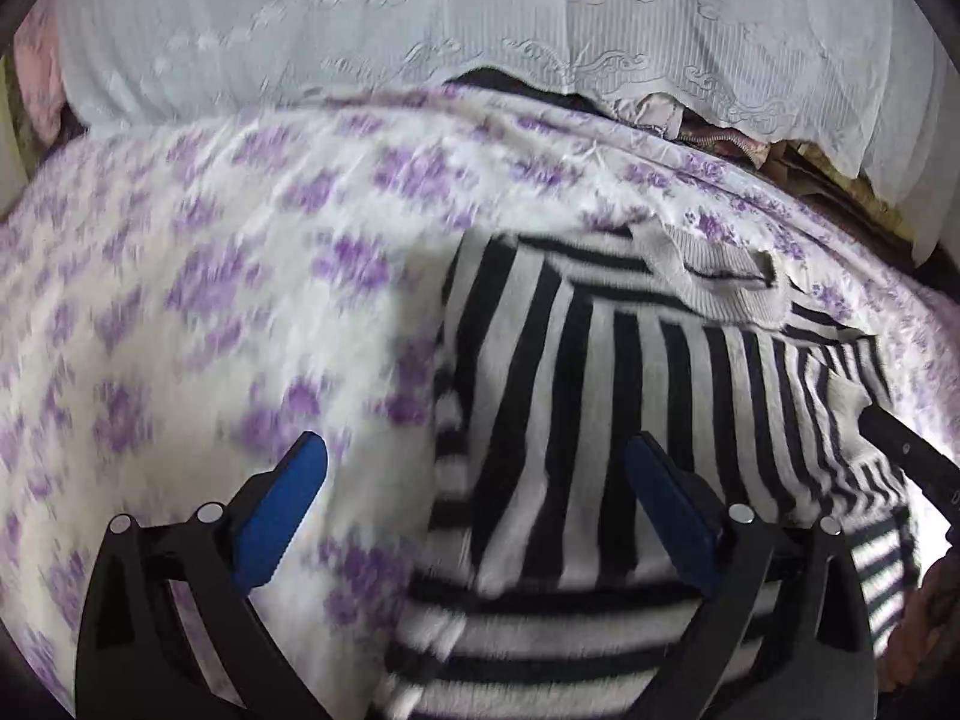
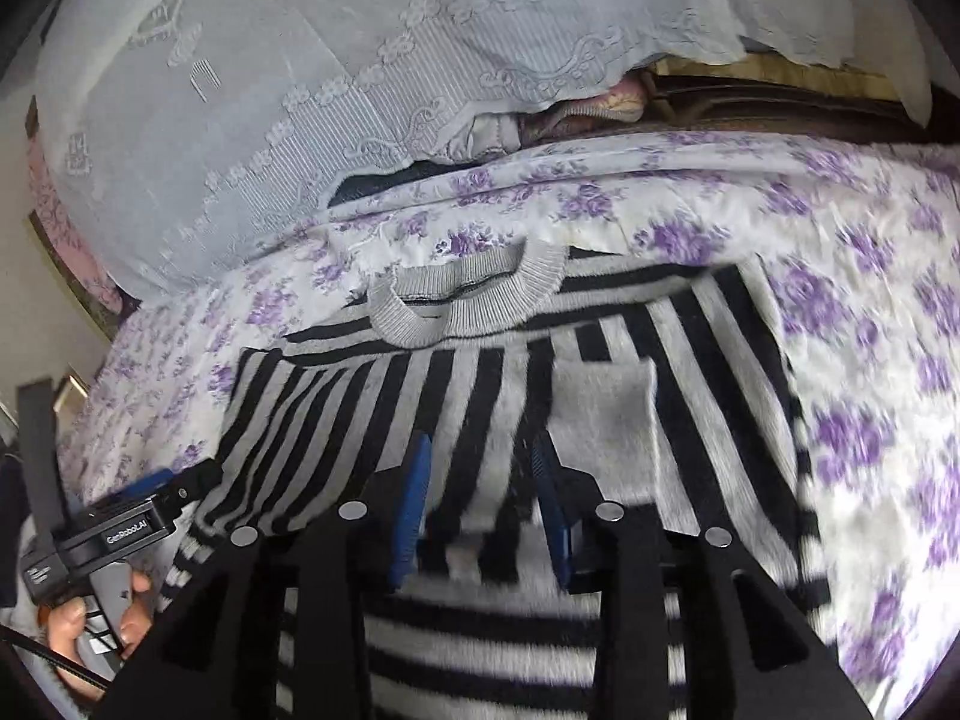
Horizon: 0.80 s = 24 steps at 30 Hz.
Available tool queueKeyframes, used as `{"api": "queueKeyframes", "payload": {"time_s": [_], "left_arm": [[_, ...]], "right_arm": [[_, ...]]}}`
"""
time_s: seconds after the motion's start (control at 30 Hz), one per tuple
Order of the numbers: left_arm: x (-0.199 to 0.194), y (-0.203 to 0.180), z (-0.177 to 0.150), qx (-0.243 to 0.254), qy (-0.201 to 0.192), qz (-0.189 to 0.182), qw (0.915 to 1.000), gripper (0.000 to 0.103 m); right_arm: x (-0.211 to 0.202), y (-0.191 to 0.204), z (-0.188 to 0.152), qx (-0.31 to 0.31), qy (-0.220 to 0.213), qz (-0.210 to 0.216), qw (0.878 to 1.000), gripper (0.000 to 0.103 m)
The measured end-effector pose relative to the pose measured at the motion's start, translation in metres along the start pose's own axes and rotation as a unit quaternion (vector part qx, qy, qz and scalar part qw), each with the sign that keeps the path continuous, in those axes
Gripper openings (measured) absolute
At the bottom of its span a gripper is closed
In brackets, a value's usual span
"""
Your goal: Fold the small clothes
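Left gripper (image 1: 477, 474) hangs wide open at lower centre, nothing between its blue pads; right gripper (image 2: 480, 495) is parted over the striped sweater (image 2: 480, 396), folded mid-frame on the purple-flowered bedsheet (image 1: 198, 312); lace curtain (image 1: 360, 18) fills the top.

**Stripes on a field of purple flowers**

We see a sweater (image 2: 480, 396) in black and pale grey stripes — its collar (image 2: 462, 294) plain grey — on a white sheet (image 1: 210, 300) with purple flowers. We note blue pads (image 1: 282, 516) on black grippers.
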<state>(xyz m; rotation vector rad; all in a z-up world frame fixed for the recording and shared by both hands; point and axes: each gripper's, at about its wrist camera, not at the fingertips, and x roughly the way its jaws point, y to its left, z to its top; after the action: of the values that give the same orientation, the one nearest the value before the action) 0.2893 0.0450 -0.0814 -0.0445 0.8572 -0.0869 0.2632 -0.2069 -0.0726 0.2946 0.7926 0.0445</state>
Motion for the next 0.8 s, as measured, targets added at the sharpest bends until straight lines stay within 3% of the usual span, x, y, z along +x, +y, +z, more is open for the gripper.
{"api": "queueKeyframes", "payload": {"time_s": [0.13,0.17,0.2,0.23,0.3,0.37,0.4,0.43,0.5,0.6,0.8], "left_arm": [[0.027,-0.018,0.034,0.024,0.0,-0.026,0.9994,0.097],[0.04,-0.023,0.037,0.039,0.01,-0.015,0.9991,0.097],[0.067,-0.026,0.035,0.06,0.038,0.036,0.9968,0.099],[0.072,-0.024,0.028,0.052,0.046,0.028,0.9972,0.099],[0.075,-0.001,0.027,-0.018,0.054,-0.024,0.9981,0.099],[0.065,0.008,0.024,-0.038,0.05,-0.019,0.9978,0.099],[0.059,0.007,0.02,-0.028,0.043,-0.007,0.9987,0.099],[0.054,0.005,0.014,-0.01,0.039,0.003,0.9992,0.099],[0.05,0.005,0.002,0.008,0.043,0.004,0.999,0.099],[0.023,0.023,-0.012,-0.029,0.044,-0.01,0.9986,0.098],[-0.023,0.029,-0.069,0.01,0.034,0.011,0.9993,0.099]], "right_arm": [[0.047,-0.012,0.012,0.027,0.038,-0.023,0.999,0.033],[0.05,-0.014,0.01,0.028,0.031,-0.017,0.999,0.032],[0.049,-0.014,0.009,0.027,0.025,-0.013,0.999,0.032],[0.046,-0.013,0.008,0.026,0.024,-0.016,0.999,0.032],[0.03,-0.011,0.004,0.027,0.004,-0.012,1.0,0.034],[0.021,-0.007,-0.002,0.005,-0.007,-0.019,1.0,0.038],[0.023,-0.007,-0.008,-0.007,0.001,-0.029,1.0,0.047],[0.028,-0.01,-0.011,-0.008,0.014,-0.027,1.0,0.049],[0.03,-0.017,-0.01,0.001,0.014,-0.016,1.0,0.046],[0.004,-0.021,-0.014,0.025,-0.008,-0.011,1.0,0.044],[-0.02,-0.034,-0.052,0.026,0.007,0.002,1.0,0.047]]}}
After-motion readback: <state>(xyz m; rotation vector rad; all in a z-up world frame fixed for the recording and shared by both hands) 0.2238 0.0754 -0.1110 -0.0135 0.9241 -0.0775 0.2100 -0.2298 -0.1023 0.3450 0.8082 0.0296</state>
